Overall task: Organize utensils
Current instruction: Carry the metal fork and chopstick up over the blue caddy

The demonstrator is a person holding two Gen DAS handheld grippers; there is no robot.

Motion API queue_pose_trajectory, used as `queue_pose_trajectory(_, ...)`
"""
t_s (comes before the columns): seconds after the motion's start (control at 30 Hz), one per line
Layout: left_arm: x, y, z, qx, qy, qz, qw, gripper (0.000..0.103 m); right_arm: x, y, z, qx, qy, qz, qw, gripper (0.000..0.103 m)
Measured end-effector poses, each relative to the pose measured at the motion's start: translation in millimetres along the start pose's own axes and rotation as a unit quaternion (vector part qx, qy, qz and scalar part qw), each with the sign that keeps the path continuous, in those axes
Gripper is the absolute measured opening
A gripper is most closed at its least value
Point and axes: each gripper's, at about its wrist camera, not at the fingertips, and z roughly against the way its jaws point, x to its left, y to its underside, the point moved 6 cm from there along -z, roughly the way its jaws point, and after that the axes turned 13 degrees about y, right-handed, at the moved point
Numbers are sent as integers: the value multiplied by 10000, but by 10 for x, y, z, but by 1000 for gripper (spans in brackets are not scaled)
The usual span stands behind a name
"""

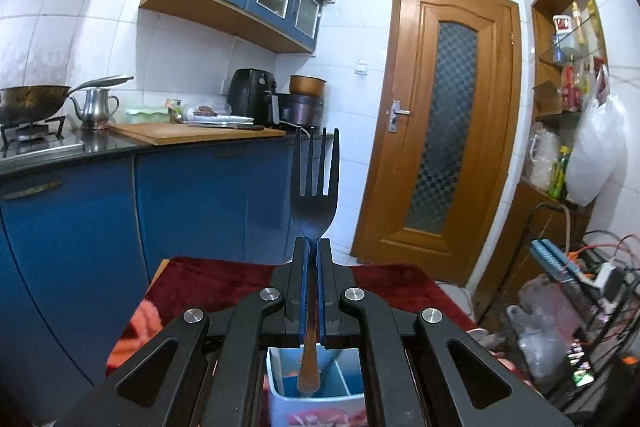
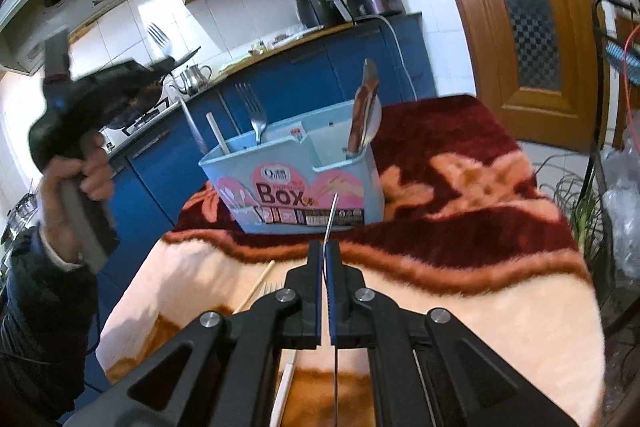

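Your left gripper clamps a fork, tines at twelve o'clock; right gripper pinches a thin utensil edge-on, ready for the box.

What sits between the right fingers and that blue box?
Only bare blanket lies before the blue box, crossed by the thin utensil the fingers hold; right wrist view.

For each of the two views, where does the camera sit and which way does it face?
Left wrist: on the left gripper, facing the kitchen counter and door; its own fingers clamp a fork.
Right wrist: on the right gripper, facing down at the utensil box; a thin utensil is clamped, and the left hand shows.
Shared: box, blanket, door.
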Motion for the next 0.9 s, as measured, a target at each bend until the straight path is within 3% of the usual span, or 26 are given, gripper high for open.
queue_pose_trajectory(0.37,194,431,-217,128,-116,251,9995,3,131,-391,111,-595,86,49,9982,3)
queue_pose_trajectory(0.9,263,814,-348,387,-93,348,9986,4,460,-1386,-55,-1826,536,104,9817,3)
